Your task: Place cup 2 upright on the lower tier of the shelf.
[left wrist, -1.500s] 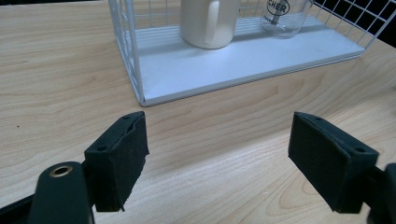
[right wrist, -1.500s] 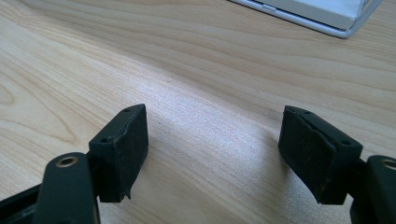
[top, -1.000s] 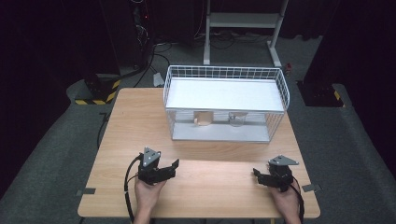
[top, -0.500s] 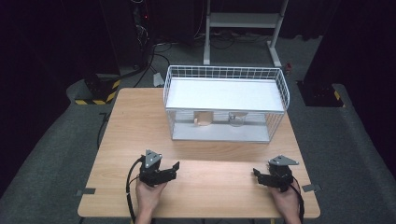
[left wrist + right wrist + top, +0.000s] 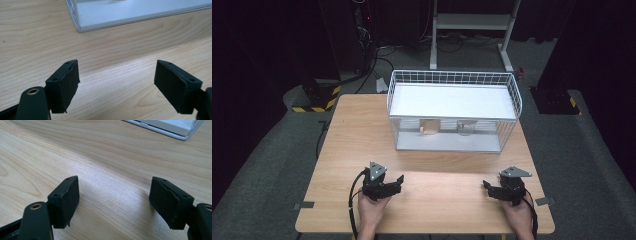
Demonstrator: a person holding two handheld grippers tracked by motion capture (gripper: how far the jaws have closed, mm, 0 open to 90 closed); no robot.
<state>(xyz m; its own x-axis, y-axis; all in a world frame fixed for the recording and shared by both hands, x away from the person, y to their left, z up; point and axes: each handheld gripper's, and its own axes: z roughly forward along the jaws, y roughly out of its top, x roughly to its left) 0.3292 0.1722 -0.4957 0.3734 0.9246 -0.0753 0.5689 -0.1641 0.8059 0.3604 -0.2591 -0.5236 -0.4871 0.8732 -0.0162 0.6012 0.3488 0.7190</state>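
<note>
I am resting both hands low on the tabletop (image 5: 362, 130), my left claw (image 5: 398, 181) and right claw (image 5: 486, 186) both spread wide and pinching nothing, with bare wood showing between the pads in each gripper view. The wire basket (image 5: 454, 111) is sitting in the upper middle of the high view, well apart from both claws, with a small tan thing (image 5: 428, 127) and a clear thing (image 5: 465, 128) showing behind its front mesh. I am judging that the reach calls for lifting each claw over the rim and coming down inside, not pushing at the wire.
</note>
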